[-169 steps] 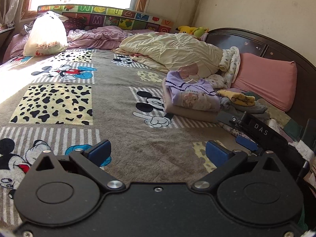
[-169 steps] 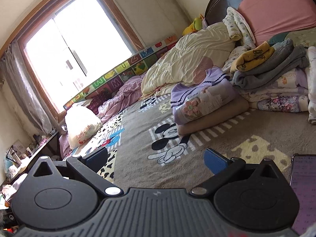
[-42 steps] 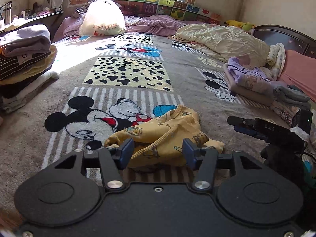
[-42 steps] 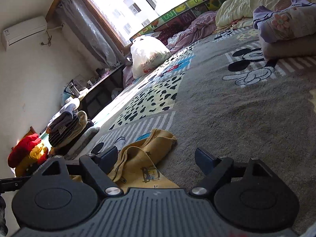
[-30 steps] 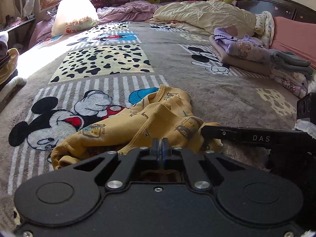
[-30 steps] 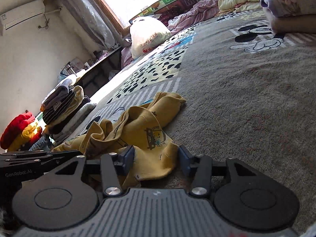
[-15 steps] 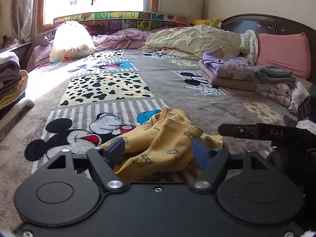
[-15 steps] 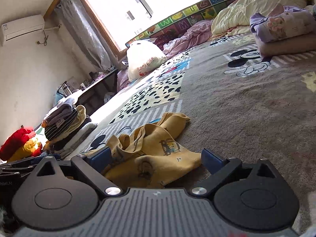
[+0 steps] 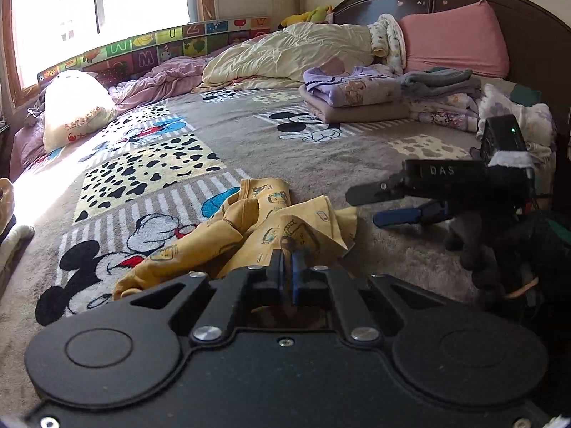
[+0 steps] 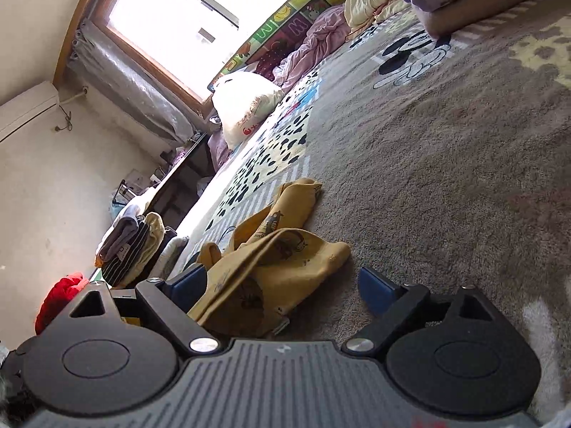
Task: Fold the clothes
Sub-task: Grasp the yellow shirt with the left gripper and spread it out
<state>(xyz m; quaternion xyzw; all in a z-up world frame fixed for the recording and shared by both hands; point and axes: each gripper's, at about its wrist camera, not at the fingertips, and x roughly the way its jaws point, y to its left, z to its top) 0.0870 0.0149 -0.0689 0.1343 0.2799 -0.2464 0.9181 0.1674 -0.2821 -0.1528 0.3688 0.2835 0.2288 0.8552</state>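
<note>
A crumpled yellow printed garment (image 9: pixel 249 228) lies on the cartoon-mouse blanket (image 9: pixel 321 149) near the bed's front. My left gripper (image 9: pixel 287 267) is shut on the garment's near edge, the blue pads pressed together with cloth between them. In the right wrist view the same yellow garment (image 10: pixel 278 260) lies in a bunched ridge. My right gripper (image 10: pixel 282 290) stands open around its near end, blue pads wide apart, cloth lying against the left pad. The right gripper (image 9: pixel 403 201) also shows in the left wrist view, just right of the garment.
Folded clothes (image 9: pixel 357 96) are stacked at the back right beside a pink pillow (image 9: pixel 456 39) and a cream duvet (image 9: pixel 285 57). A white stuffed bag (image 9: pixel 75 103) sits by the window. Another clothes pile (image 10: pixel 132 246) rests off the bed's left side.
My left gripper, open half a second ago, has shut on the garment's near edge. The right gripper has tilted and stays open around the cloth.
</note>
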